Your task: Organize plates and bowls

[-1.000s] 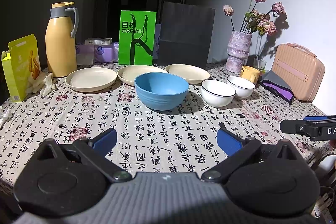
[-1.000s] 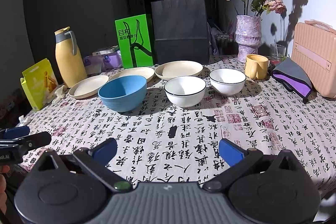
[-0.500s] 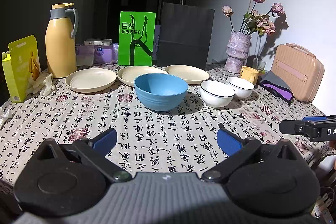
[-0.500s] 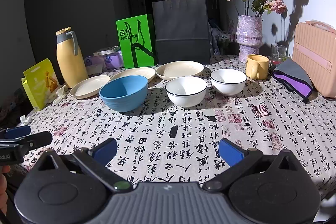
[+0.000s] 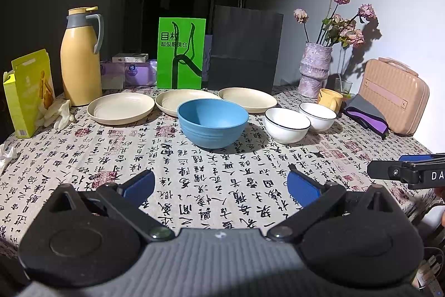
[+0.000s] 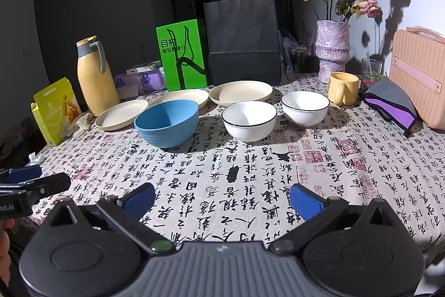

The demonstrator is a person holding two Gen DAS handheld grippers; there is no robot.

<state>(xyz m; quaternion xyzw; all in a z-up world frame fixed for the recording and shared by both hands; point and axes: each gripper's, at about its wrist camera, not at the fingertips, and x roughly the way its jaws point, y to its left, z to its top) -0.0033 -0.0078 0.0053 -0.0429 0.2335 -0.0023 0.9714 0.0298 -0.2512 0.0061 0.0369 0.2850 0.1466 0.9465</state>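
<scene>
At the bottom of each wrist view, the left gripper [image 5: 221,187] and the right gripper [image 6: 222,196] are hovering over the near edge of the tablecloth [image 6: 250,185], blue pads spread wide and gripping nothing. In the centre of the frame, the blue bowl [image 5: 212,122] is sitting just left of two white bowls [image 5: 287,124] [image 5: 317,116]. Behind them, three cream plates [image 5: 121,107] [image 5: 178,99] [image 5: 247,99] are lying in a row.

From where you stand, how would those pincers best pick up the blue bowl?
Probably by its near rim: the blue bowl stands upright and open, too wide to straddle. Come from above at the front, one jaw inside, one outside the wall. The left gripper faces it squarely.
</scene>
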